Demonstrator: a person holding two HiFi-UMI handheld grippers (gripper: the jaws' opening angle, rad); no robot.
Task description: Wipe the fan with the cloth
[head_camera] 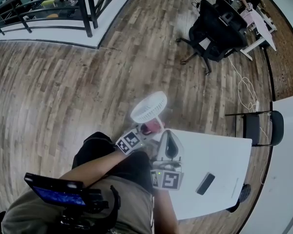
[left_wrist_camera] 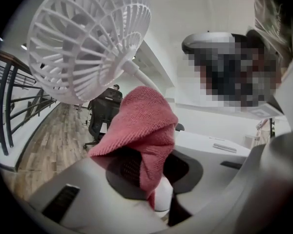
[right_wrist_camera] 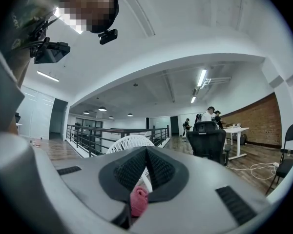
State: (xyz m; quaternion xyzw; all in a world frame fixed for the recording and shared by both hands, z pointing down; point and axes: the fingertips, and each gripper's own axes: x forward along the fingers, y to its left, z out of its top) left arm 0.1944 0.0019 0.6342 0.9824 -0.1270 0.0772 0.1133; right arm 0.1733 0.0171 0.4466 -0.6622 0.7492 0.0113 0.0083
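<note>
The fan (left_wrist_camera: 88, 38) was up in the air, just off the corner of the white table (head_camera: 219, 165). The pink cloth (left_wrist_camera: 141, 121) sat just under its round cage, near it but not on it, I think. My left gripper (left_wrist_camera: 154, 179) pinched the cloth. My right gripper (right_wrist_camera: 145, 177) had its jaws pressed together on the fan's thin stem (so it looked). If I pushed too hard, the fan could twist out of that small grip — or the cloth could catch in the ribs.

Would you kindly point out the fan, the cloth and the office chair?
fan (head_camera: 149, 107): head view, middle of its grille.
cloth (left_wrist_camera: 142, 126): left gripper view, its bunched top.
office chair (head_camera: 216, 26): head view, its backrest.
</note>
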